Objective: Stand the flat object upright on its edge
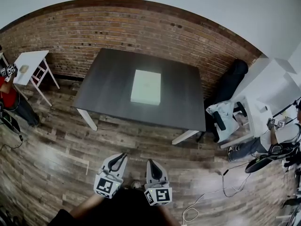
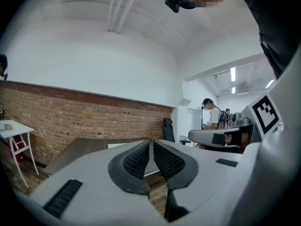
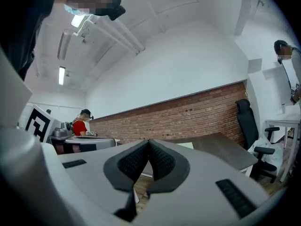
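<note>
at the bottom centre we hold the left gripper point(image 1: 121, 157) and right gripper point(image 1: 150, 164) side by side above the wood floor point(image 1: 56, 140), each with its jaws pressed together on nothing. farther off, at mid-frame, the flat white box point(image 1: 146, 86) lies on its face on the dark table point(image 1: 106, 86), with the brick wall point(image 1: 141, 27) behind.

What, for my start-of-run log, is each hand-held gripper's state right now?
Left hand-held gripper: closed, holding nothing.
Right hand-held gripper: closed, holding nothing.
</note>
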`<state>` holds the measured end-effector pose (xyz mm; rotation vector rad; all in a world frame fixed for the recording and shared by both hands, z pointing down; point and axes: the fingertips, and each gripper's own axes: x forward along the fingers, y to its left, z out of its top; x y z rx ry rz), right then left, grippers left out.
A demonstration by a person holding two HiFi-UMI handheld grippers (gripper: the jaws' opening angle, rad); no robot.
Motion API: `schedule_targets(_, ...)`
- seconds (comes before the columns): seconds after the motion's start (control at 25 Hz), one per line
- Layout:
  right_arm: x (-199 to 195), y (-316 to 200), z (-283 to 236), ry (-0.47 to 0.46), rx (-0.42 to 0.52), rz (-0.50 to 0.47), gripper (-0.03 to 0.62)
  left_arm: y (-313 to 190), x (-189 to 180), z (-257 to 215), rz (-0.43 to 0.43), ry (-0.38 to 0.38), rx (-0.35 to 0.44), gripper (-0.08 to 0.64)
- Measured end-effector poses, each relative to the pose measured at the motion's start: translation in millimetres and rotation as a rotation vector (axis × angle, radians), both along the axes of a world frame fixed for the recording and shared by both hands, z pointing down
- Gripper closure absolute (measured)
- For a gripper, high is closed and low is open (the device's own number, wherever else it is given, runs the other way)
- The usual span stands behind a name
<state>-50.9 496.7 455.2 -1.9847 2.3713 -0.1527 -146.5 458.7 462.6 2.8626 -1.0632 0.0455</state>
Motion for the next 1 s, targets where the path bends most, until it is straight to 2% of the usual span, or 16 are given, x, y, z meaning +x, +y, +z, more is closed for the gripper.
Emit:
schedule_targets(0.4,36.7,10.0,8.5,0.000,-0.007,-0.059,0.568,14.8,38.2,6.4,-0.058,-0.021,-0.006,0.506)
schedule_targets(0.68,53.0,9.4,13.5,-0.006,0.003,-0.111,0.568,26.3,60.7,14.5,-0.063,-0.035,-0.010,0.506)
schedule_targets(1.0,57.8,-14.2,17.3,-0.001,0.009,-0.110,0.568,2.0,68.6,29.0,-0.062,-0.048,-0.022,0.506)
